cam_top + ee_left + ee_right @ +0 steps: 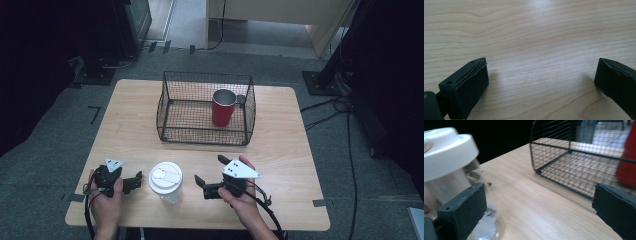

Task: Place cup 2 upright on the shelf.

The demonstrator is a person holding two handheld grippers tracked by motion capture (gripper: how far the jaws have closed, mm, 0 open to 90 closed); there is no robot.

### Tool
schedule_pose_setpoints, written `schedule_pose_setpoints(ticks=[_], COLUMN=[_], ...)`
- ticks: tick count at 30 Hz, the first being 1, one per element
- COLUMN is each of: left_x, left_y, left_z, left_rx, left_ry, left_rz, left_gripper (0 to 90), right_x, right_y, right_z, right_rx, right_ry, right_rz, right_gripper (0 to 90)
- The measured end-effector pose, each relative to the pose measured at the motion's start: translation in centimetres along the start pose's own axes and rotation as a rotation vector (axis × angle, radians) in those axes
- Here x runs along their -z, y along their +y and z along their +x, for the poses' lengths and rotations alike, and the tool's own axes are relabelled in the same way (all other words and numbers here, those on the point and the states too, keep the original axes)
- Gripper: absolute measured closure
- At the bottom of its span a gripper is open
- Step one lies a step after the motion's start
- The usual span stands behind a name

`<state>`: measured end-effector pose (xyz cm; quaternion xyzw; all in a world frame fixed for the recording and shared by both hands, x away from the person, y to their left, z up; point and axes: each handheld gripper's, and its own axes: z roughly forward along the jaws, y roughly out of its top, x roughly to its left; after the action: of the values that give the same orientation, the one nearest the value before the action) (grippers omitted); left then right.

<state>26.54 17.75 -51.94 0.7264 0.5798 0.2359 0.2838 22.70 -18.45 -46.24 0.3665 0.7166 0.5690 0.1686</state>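
On the worktop (280, 150), flanking a clear cup (167, 186) with white lid: left tongs (134, 182) and right tongs (207, 177), both spread wide, gripping nothing.

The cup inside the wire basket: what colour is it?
Red cup, with a silver rim; the high view shows it best.

Left gripper (541, 77): jaws spread wide, nothing between them. Bare light wood table (536, 37) beneath and ahead of jaws. Jaw pads black, edges worn.
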Motion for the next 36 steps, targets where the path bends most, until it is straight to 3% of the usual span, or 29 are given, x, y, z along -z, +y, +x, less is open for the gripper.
schedule_pose_setpoints(ticks=[16,36], left_x=[0.0,0.0], left_y=[0.0,0.0], left_z=[0.0,0.0], left_rx=[0.000,0.000], left_ry=[0.000,0.000], left_rz=[0.000,0.000], left_gripper=[0.0,0.0], right_x=[-0.8,-1.9], right_y=[-1.1,-1.3], right_z=[2.7,4.6], right_rx=[0.006,0.017], right_ry=[0.124,0.185], right_rz=[0.011,0.011], right_gripper=[0.0,0.0])
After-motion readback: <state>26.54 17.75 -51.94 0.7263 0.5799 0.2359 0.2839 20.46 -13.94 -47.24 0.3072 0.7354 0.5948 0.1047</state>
